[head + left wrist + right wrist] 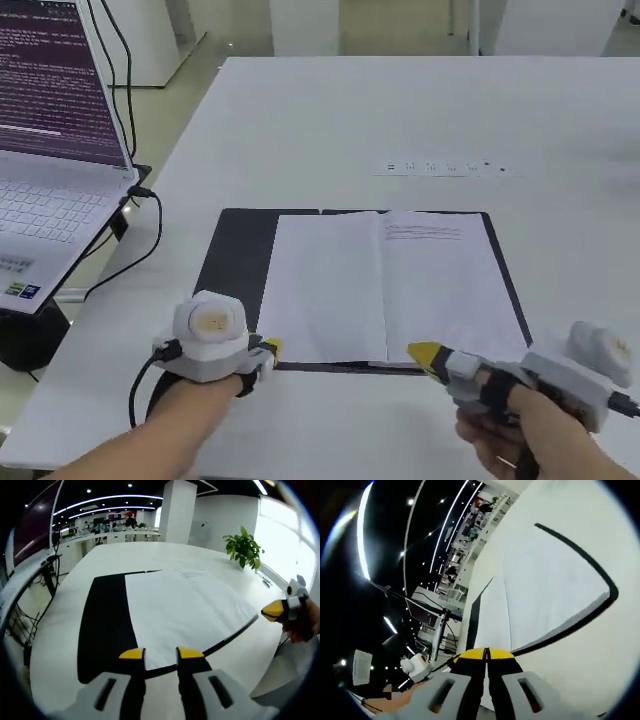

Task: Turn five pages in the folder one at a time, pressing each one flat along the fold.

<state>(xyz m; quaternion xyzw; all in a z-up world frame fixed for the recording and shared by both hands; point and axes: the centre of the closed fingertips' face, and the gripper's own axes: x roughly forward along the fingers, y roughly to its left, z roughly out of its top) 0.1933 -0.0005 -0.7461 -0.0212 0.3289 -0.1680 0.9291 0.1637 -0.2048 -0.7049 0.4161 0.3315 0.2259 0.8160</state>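
A black folder [232, 262] lies open on the white table, white pages [385, 285] spread flat with a fold down the middle. My left gripper [268, 349] hovers at the folder's near left edge; in the left gripper view its yellow-tipped jaws [161, 653] stand apart with nothing between them, just above the pages [180, 607]. My right gripper [428, 355] sits at the folder's near right edge. In the right gripper view its yellow jaws [486, 654] are pressed together, empty, over the folder's near edge [560, 630].
An open laptop [50, 150] with a cable [140, 250] sits off the table's left side. A strip of small marks [445, 168] lies on the table beyond the folder. A potted plant [245, 547] stands far off.
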